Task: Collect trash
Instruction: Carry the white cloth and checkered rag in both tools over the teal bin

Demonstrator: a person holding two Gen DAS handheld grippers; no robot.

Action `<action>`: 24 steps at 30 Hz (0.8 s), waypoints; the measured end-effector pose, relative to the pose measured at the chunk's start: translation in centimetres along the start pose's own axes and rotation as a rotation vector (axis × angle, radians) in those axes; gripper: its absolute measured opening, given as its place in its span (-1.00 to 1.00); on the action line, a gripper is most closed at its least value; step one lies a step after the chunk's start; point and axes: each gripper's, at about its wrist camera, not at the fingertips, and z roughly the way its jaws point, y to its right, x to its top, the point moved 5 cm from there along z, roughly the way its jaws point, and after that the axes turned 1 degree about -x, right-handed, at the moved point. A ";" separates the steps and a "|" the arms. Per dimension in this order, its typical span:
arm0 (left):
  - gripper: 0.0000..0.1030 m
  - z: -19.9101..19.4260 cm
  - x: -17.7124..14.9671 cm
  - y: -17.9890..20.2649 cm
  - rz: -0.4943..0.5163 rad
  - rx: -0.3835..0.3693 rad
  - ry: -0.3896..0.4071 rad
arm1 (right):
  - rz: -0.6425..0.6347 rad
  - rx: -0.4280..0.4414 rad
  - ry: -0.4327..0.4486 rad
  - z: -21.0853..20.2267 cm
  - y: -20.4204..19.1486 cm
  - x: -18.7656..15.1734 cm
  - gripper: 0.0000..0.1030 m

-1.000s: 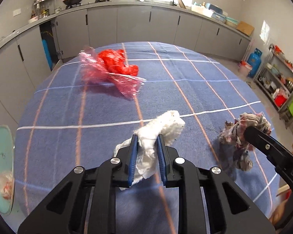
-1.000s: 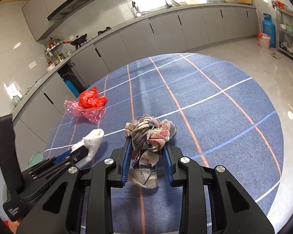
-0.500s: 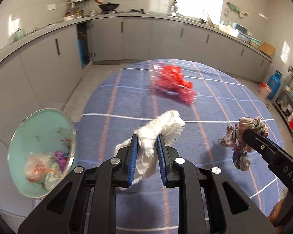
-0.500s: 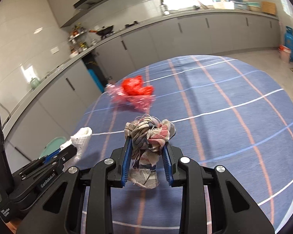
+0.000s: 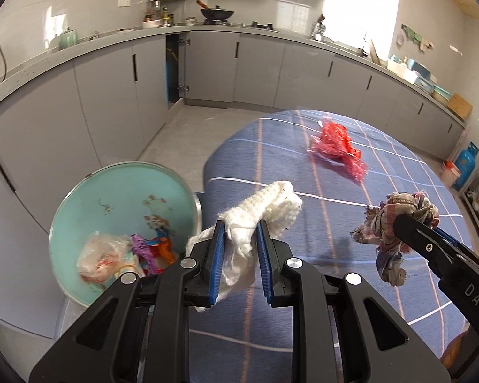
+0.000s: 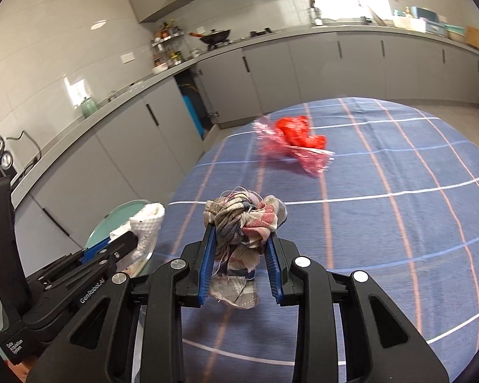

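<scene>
My left gripper is shut on a crumpled white cloth and holds it in the air at the table's left edge, beside a round teal trash bin on the floor that holds plastic wrappers. My right gripper is shut on a plaid rag wad, lifted above the blue checked tablecloth. The rag also shows at right in the left wrist view. The white cloth shows at left in the right wrist view. Red plastic wrap lies on the table's far side.
Grey kitchen cabinets and a counter run along the walls behind the table, with one door ajar. A blue gas cylinder and a shelf stand at the far right. Bare floor lies between bin and cabinets.
Both grippers have swung left with their loads. The teal bin has come fully into the left wrist view, and the red wrap has shifted right.
</scene>
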 end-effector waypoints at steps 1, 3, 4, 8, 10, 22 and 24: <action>-0.60 -0.1 0.0 -0.3 -0.004 0.004 0.002 | -0.007 0.006 -0.001 0.0 -0.5 -0.1 -0.42; -0.60 -0.3 0.0 -1.2 -0.017 0.014 0.008 | -0.024 0.022 -0.004 0.2 -1.7 -0.1 -0.42; -0.60 -0.5 0.0 -1.6 -0.023 0.019 0.011 | -0.033 0.030 -0.006 0.3 -2.3 -0.1 -0.42; -0.60 -1.1 -0.1 -3.5 -0.051 0.038 0.019 | -0.065 0.057 -0.013 0.7 -4.2 -0.1 -0.42; -0.60 -1.3 -0.3 -4.2 -0.061 0.048 0.021 | -0.080 0.070 -0.017 0.9 -5.3 -0.2 -0.42; -0.60 -1.8 -0.8 -9.0 -0.134 0.096 0.026 | -0.148 0.130 -0.044 2.1 -10.4 -1.0 -0.42; -0.60 -1.9 -0.9 -9.7 -0.145 0.103 0.027 | -0.158 0.140 -0.050 2.4 -11.1 -1.2 -0.42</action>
